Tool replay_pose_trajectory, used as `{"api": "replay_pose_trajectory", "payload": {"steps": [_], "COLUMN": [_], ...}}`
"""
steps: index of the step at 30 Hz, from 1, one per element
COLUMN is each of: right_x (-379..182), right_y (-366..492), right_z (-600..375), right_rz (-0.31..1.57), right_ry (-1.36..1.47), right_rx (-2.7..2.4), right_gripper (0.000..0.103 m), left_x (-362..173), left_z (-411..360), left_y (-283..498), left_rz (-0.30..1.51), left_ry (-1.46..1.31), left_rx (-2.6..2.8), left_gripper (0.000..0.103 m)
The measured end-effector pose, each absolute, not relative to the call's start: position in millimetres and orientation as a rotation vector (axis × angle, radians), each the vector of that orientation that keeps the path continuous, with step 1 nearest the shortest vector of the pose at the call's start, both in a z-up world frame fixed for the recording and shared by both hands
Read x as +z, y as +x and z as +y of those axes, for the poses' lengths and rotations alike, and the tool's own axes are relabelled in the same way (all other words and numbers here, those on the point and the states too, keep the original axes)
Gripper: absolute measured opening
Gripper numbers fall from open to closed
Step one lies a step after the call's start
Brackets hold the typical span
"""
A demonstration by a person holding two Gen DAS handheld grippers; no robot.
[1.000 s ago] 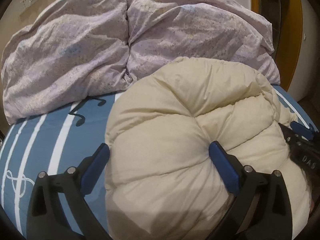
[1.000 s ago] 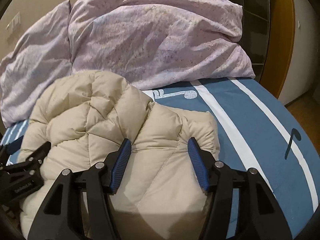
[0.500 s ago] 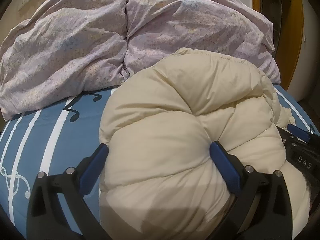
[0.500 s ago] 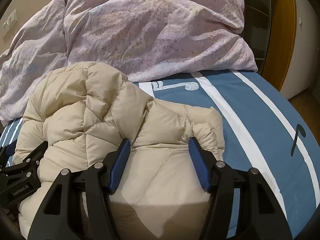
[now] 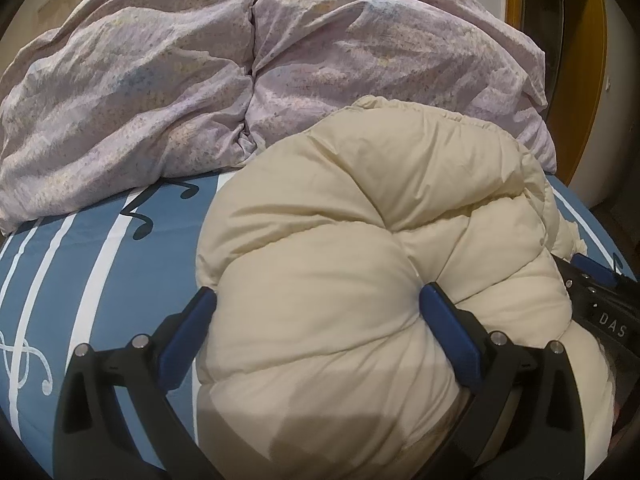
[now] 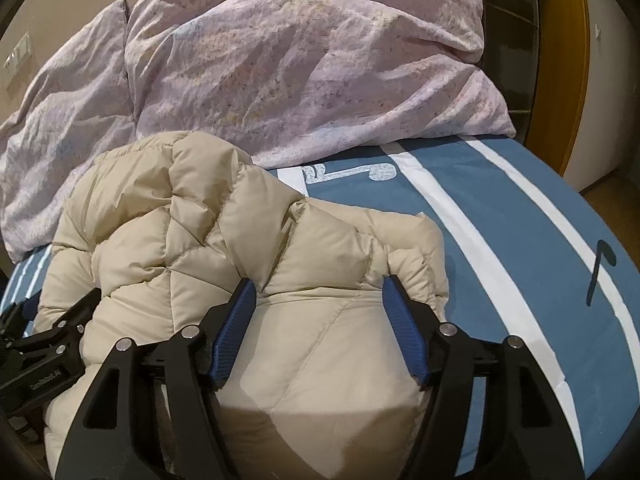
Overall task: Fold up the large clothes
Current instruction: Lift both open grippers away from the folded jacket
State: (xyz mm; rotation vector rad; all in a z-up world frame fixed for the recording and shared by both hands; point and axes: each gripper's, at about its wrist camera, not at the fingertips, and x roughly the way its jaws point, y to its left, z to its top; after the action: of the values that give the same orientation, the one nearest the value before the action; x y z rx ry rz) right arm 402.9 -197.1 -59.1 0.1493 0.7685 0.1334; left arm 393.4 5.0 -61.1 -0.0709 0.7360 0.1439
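The cream down jacket [image 5: 360, 272] lies bundled on the blue striped bed [image 5: 92, 264], low and centre in both views, in front of the lilac duvet [image 5: 200, 80]. The left gripper [image 5: 316, 304] squeezes a thick puff of it. The right gripper [image 6: 316, 308] is opening, fabric between its pads. The fold seems nearly finished; next comes releasing and flattening.

The jacket [image 5: 320, 280]'s near end runs off the bottom edge, seemingly folded
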Motion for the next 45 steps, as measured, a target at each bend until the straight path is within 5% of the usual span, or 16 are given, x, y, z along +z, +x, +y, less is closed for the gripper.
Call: {"api": "replay_pose_trajectory", "payload": {"steps": [11, 33, 38, 45], "right_x": [-37.5, -87.3, -96.8, -96.8], "right_y": [363.2, 390.7, 395.8, 395.2], "right_z": [-259.5, -244.9, -240.4, -240.2], "right_rz": [0.828, 1.048, 1.063, 1.033], "right_ry": [0.32, 0.558, 0.633, 0.694], "right_rx": [0.207, 0.589, 0.675, 0.729], "right_gripper": [0.093, 0.102, 0.07, 0.049], "left_x": [-24.4, -47.3, -55.5, -68.0], "left_z": [37.0, 74.5, 85.2, 93.0], "left_y": [343.0, 330.7, 339.4, 345.6], "left_rz": [0.706, 0.857, 0.879, 0.904], "left_ry": [-0.176, -0.384, -0.476, -0.619], "left_rx": [0.102, -0.054, -0.09, -0.165], "left_gripper": [0.1, 0.1, 0.1, 0.099]}}
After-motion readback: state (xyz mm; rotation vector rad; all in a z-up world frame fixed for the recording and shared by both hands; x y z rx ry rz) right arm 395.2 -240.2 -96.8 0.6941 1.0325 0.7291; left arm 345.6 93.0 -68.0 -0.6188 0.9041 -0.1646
